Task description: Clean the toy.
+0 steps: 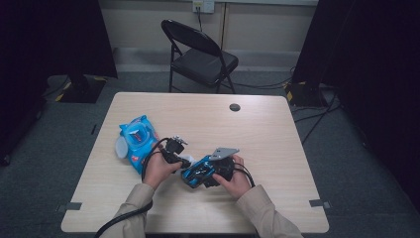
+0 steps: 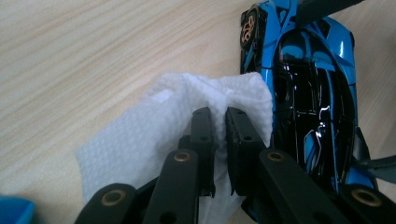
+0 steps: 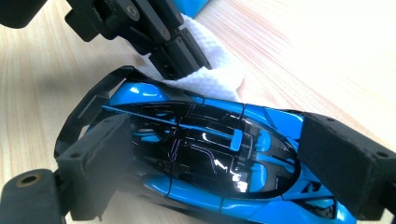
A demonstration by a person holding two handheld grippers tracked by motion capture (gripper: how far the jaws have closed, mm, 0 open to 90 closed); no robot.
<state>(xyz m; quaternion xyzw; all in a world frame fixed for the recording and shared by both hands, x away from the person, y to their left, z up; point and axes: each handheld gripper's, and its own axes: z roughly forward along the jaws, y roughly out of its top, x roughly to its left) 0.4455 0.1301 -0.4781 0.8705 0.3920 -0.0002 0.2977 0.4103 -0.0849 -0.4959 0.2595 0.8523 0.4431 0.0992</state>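
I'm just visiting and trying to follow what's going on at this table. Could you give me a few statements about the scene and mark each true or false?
1. The left gripper pinches a white wipe. True.
2. The right gripper grips a red toy car. False: the toy car is blue and black.
3. The wipe touches the car's side. True.
4. The blue wipes pack lies to the right of the car. False: it lies to its left on the table.
5. A folding chair stands beyond the table. True.
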